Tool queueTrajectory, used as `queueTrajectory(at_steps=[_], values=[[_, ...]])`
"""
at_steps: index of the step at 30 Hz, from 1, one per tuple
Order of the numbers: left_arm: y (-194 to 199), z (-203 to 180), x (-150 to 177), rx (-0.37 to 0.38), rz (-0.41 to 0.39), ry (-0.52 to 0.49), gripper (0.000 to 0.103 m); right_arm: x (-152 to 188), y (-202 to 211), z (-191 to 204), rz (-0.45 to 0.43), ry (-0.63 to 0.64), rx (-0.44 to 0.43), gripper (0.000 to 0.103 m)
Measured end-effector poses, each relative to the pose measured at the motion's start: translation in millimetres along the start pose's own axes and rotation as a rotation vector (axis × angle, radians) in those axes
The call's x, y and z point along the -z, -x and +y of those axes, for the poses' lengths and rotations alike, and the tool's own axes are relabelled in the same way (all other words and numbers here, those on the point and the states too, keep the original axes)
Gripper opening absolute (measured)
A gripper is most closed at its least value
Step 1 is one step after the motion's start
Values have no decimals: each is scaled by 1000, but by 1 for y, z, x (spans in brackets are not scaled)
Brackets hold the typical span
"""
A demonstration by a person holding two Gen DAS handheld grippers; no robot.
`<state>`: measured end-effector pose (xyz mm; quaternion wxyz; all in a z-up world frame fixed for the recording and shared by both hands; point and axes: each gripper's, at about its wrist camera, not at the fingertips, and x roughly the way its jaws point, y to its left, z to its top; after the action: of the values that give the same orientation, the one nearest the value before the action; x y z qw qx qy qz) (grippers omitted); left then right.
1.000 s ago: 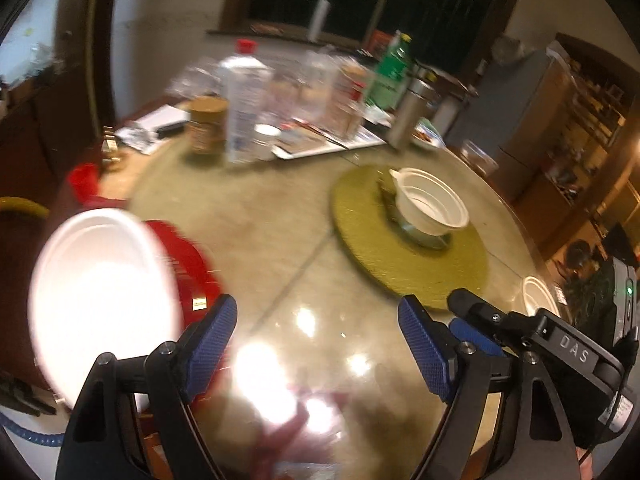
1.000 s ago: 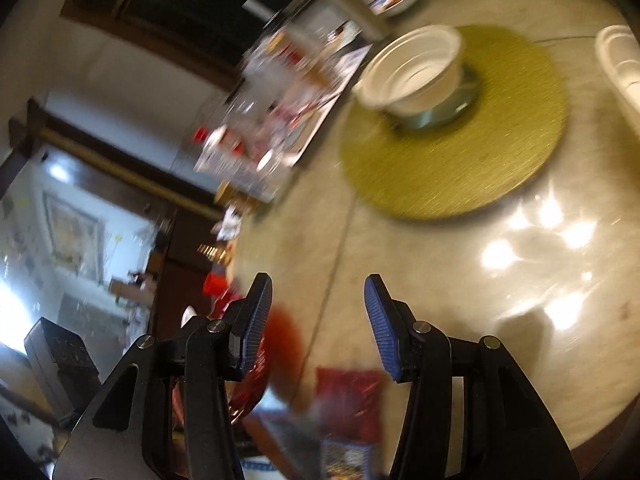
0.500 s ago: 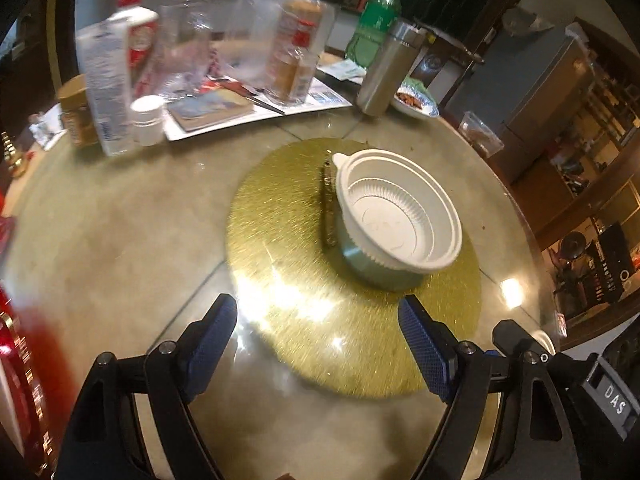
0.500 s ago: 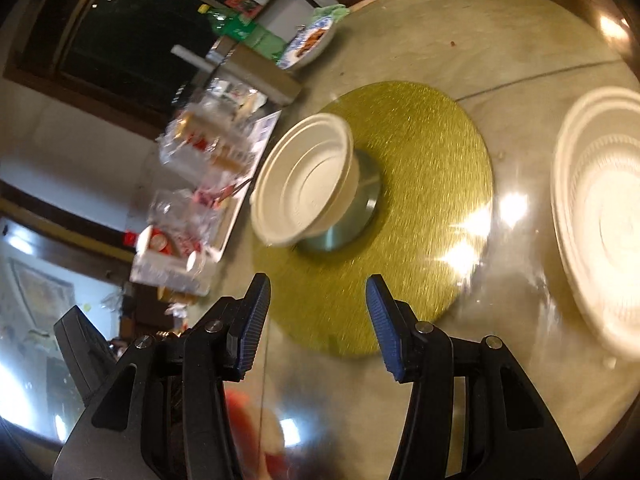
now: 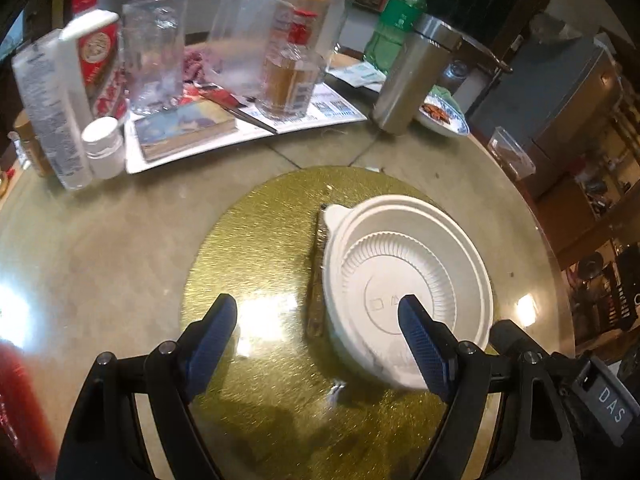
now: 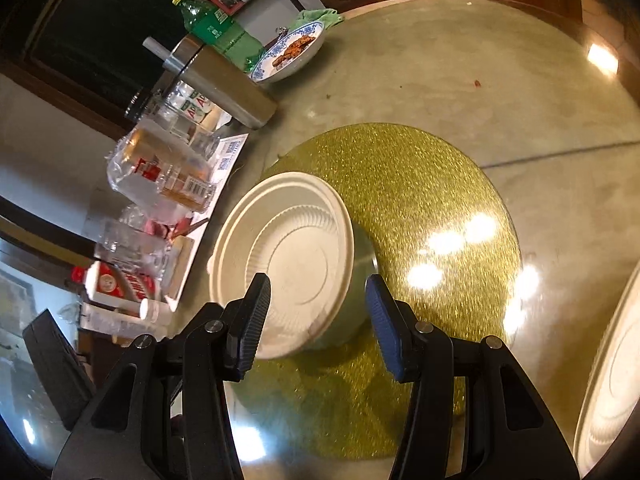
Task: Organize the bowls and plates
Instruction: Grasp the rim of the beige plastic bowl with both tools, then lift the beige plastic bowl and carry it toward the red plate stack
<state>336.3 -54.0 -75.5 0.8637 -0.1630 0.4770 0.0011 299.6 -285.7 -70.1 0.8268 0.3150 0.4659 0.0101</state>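
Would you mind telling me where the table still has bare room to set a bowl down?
Bare tabletop lies between the gold mat and the blue-rimmed dish, and left of the mat. The far edge is crowded with the bottles and steel flask.

Two close downward wrist views, left upright, right tilted, both on white bowl (image 5: pixel 406 288) (image 6: pixel 286 260) atop gold mat (image 5: pixel 260 240) (image 6: pixel 420 184).

Both grippers, left gripper (image 5: pixel 316 344) and right gripper (image 6: pixel 316 320), have black frames, silver screws, blue textured pads (image 5: pixel 420 344); "DAS" label lower right.
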Motion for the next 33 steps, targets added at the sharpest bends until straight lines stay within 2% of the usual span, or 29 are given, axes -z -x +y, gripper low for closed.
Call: queueTrajectory(at_steps=[9,11,12,13,14,15,16,24,33], values=[[-22,-10,-4,-30,14,-10,83,-9,-16,-2,-4,26,69,49],[-27,-13,-3,-47,16,-21,81,-9,-21,-6,10,16,82,35],[-29,-13,-2,-53,19,-24,77,-9,-24,-8,19,12,90,23],[-30,-14,-2,-61,20,-32,60,-9,-24,-9,25,12,90,15],[-33,-17,-1,-86,30,-59,45,-8,-25,-8,31,18,80,15],[-36,-19,0,-94,45,-80,22,-6,-25,-6,34,30,73,14],[-38,-23,3,-85,64,-108,16,-4,-23,-4,37,36,83,10],[-24,-17,13,-75,63,-128,15,19,-6,-10,36,36,50,10],[33,-5,42,-95,-31,-186,15,63,36,-2,-14,74,-10,11]])
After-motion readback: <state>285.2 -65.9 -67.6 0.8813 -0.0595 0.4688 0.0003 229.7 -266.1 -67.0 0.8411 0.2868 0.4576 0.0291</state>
